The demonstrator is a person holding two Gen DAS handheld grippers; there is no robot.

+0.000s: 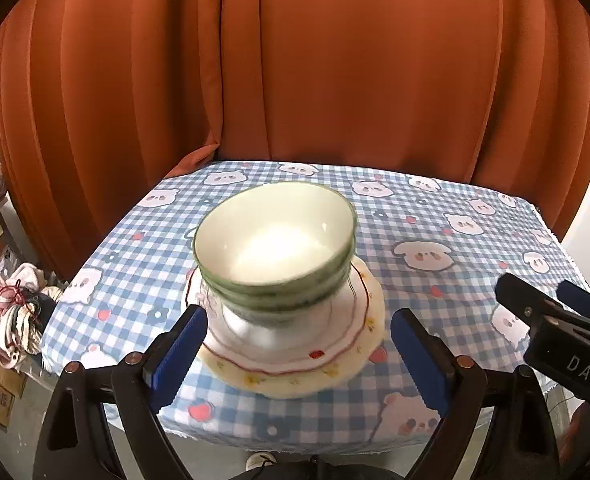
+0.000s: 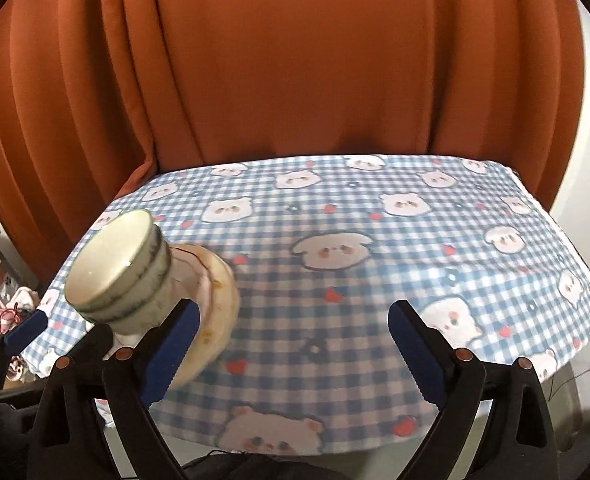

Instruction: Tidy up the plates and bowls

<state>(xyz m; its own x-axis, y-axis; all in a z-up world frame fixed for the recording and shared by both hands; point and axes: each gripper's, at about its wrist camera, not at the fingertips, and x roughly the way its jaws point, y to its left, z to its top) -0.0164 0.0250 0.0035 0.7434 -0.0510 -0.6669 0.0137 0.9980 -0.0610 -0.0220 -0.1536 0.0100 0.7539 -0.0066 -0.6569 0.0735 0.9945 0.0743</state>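
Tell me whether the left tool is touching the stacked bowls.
Apart. The left wrist view shows the left tool open, tablecloth and plate visible between it and the bowls.

Colours I see from both wrist views

My fingers (image 1: 183, 352) carry blue pads on black frames; the bowls (image 1: 275, 240) are cream inside with green rims and bands, the plates (image 1: 295, 360) white and pale yellow with a red line, the tabletop (image 2: 375, 260) cloth blue-white gingham with white bears, the curtain (image 1: 335, 60) rust orange.

The desk (image 1: 455, 216) wore a blue checked cloth (image 1: 435, 240), and on it sat plates (image 1: 335, 364) under stacked bowls (image 1: 275, 240).
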